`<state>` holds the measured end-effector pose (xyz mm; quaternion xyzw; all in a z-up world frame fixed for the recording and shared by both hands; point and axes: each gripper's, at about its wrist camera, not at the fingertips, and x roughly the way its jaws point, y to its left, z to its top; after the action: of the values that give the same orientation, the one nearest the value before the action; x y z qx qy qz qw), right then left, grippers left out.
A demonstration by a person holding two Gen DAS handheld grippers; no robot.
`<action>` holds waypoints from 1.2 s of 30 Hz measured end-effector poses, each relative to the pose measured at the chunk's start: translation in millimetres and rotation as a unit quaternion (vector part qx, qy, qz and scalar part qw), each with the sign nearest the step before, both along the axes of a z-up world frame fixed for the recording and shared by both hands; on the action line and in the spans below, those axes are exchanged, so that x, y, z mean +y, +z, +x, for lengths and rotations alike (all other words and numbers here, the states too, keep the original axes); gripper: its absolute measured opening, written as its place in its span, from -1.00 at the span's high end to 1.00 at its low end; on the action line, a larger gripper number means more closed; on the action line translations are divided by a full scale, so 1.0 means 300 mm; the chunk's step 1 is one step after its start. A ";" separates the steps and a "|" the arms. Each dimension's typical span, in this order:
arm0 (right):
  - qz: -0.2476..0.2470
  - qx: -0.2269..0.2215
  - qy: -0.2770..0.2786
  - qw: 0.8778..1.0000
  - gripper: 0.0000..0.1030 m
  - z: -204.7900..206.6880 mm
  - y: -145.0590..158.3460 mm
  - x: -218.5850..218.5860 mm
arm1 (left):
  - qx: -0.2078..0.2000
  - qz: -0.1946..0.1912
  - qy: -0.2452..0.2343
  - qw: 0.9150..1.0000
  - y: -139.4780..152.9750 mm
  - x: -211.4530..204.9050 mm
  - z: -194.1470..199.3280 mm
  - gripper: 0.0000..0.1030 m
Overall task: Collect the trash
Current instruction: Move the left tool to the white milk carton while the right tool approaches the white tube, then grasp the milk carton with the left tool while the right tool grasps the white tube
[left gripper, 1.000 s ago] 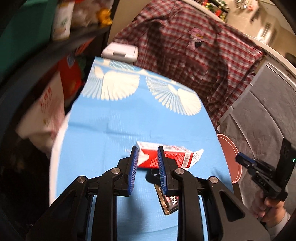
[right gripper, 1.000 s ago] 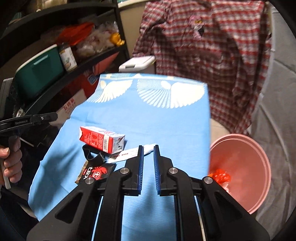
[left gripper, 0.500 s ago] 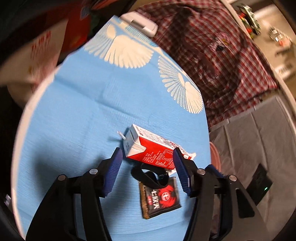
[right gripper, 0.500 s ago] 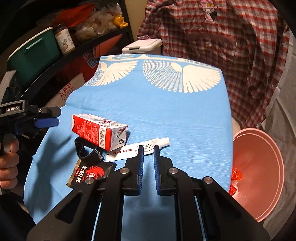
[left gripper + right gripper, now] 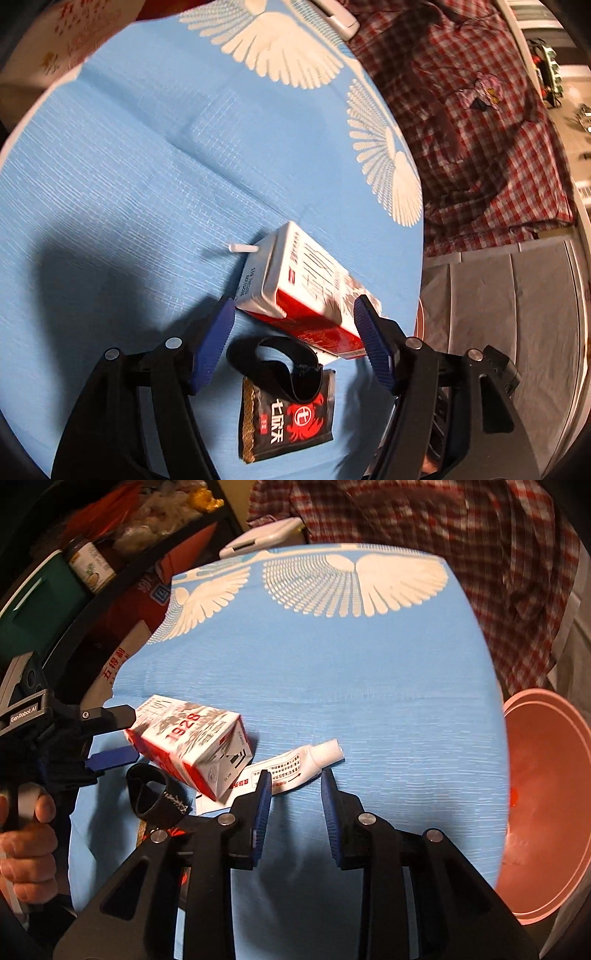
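Observation:
A red and white milk carton (image 5: 306, 291) with a white straw (image 5: 242, 248) lies on its side on the blue cloth (image 5: 147, 184). My left gripper (image 5: 293, 314) is low over it, jaws opening, the carton's near end between the blue pads without being pressed. Just below lie a black strap (image 5: 273, 365) and a dark snack wrapper (image 5: 288, 417). In the right wrist view my right gripper (image 5: 295, 779) hovers with its jaws opening over a white toothpaste tube (image 5: 295, 764) beside the carton (image 5: 192, 746). The left gripper (image 5: 114, 738) shows at the left, held by a hand.
A pink bin (image 5: 546, 805) stands off the table's right edge with something orange inside. A plaid shirt (image 5: 480, 129) hangs behind the table. Shelves with a jar (image 5: 92, 565) and a green box (image 5: 33, 605) line the left. A white box (image 5: 266, 535) sits at the far end.
Both grippers have come down toward the table. The left one has rolled and widened its jaws around the carton. The right one has parted its jaws over the tube.

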<state>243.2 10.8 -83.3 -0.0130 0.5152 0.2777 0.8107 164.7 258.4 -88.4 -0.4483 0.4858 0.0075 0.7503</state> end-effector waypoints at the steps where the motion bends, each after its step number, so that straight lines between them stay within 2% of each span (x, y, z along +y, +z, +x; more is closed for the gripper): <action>1: -0.001 0.001 -0.002 1.000 0.43 0.005 -0.005 0.005 | 0.004 -0.005 0.001 1.000 -0.012 -0.003 0.007 -0.26; 8: 0.001 0.001 -0.013 1.000 0.41 0.054 -0.021 0.041 | 0.010 -0.003 -0.010 1.000 -0.027 -0.011 0.048 -0.25; 9: -0.003 -0.002 -0.014 1.000 0.41 0.060 -0.023 0.051 | 0.009 -0.002 -0.012 1.000 -0.026 -0.011 0.053 -0.12; 11: -0.009 -0.007 -0.016 1.000 0.41 0.072 -0.028 0.063 | 0.004 0.004 -0.014 1.000 -0.019 -0.007 0.060 -0.05; 13: -0.013 -0.012 -0.018 1.000 0.41 0.087 -0.030 0.079 | -0.005 0.014 -0.010 1.000 -0.006 0.007 0.061 0.09; 15: -0.018 -0.018 -0.020 0.999 0.41 0.101 -0.031 0.093 | -0.015 0.027 -0.008 0.999 0.012 0.023 0.061 0.39; 16: -0.020 -0.020 -0.020 0.999 0.41 0.106 -0.031 0.100 | -0.021 0.037 -0.007 0.999 0.026 0.034 0.061 0.45; 18: -0.029 -0.029 -0.020 0.999 0.41 0.115 -0.029 0.119 | -0.028 0.064 -0.005 0.998 0.051 0.054 0.061 0.87; 19: -0.032 -0.031 -0.020 0.999 0.41 0.118 -0.029 0.126 | -0.030 0.078 -0.004 0.996 0.060 0.064 0.060 0.95; 23: -0.052 -0.048 -0.020 0.997 0.45 0.125 -0.028 0.156 | -0.038 0.128 0.001 0.991 0.095 0.109 0.055 0.96; 26: -0.064 -0.062 -0.017 0.996 0.61 0.122 -0.020 0.161 | -0.048 0.145 -0.009 0.988 0.115 0.115 0.056 0.96; 31: -0.082 -0.078 -0.030 0.993 0.69 0.137 0.015 0.101 | -0.064 0.177 -0.040 0.981 0.145 0.072 0.072 0.94; 32: -0.082 -0.078 -0.032 0.993 0.69 0.140 0.019 0.088 | -0.067 0.184 -0.046 0.980 0.150 0.063 0.076 0.86; 34: -0.081 -0.077 -0.035 0.993 0.69 0.145 0.030 0.054 | -0.072 0.197 -0.053 0.976 0.160 0.042 0.082 0.55; 35: -0.079 -0.075 -0.035 0.993 0.69 0.145 0.031 0.040 | -0.075 0.206 -0.055 0.974 0.166 0.034 0.085 0.33; 36: -0.077 -0.074 -0.035 0.994 0.69 0.143 0.034 0.026 | -0.077 0.215 -0.058 0.972 0.171 0.026 0.088 0.22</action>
<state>286.3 18.7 -73.2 -0.0781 0.4741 0.2072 0.8522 191.2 266.1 -37.0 -0.2468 0.4385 0.0335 0.8635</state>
